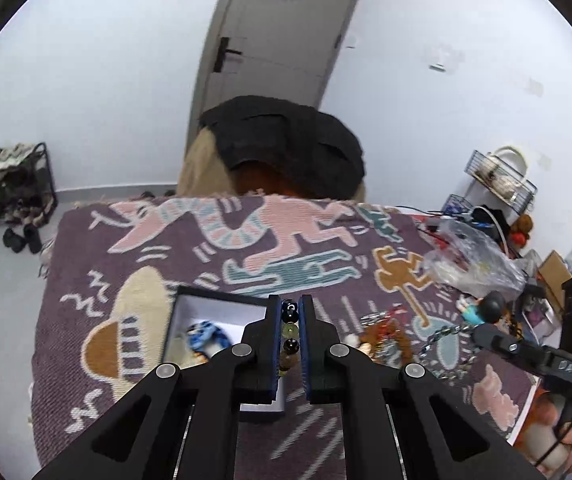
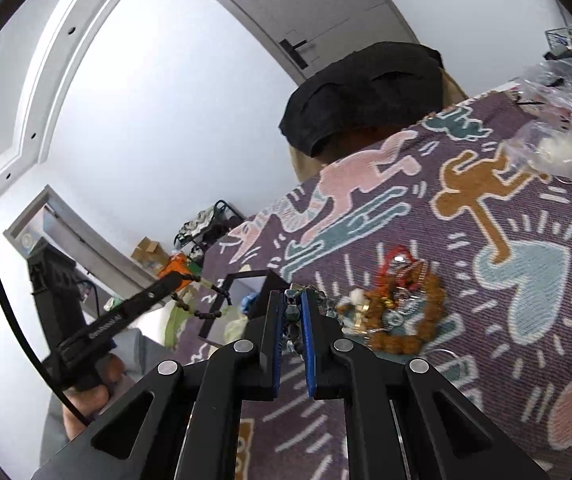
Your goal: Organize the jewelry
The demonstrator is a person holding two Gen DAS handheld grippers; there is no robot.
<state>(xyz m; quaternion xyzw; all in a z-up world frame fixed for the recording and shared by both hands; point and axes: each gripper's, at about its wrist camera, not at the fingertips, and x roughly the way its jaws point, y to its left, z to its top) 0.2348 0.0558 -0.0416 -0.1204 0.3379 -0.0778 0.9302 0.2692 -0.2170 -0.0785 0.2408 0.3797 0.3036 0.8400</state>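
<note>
Blue-padded jaws of the left gripper (image 1: 290, 322) are closed on a bracelet of dark and yellow-green glass beads (image 1: 290, 330), which we hold just above the open black box with a white lining (image 1: 222, 308), presumably to lower it inside beside the blue-and-white trinket (image 1: 205, 334). The right gripper (image 2: 295, 312) pinches a silvery metal chain (image 2: 292, 320), lifted clear of the purple woven cloth (image 2: 486, 320) on the surface. Only the right wrist view shows the bracelet's loop hanging free below the left jaws, and the pile of brown-bead and red-cord jewelry (image 2: 402, 308) awaiting sorting; only the left shows the box's contents.
</note>
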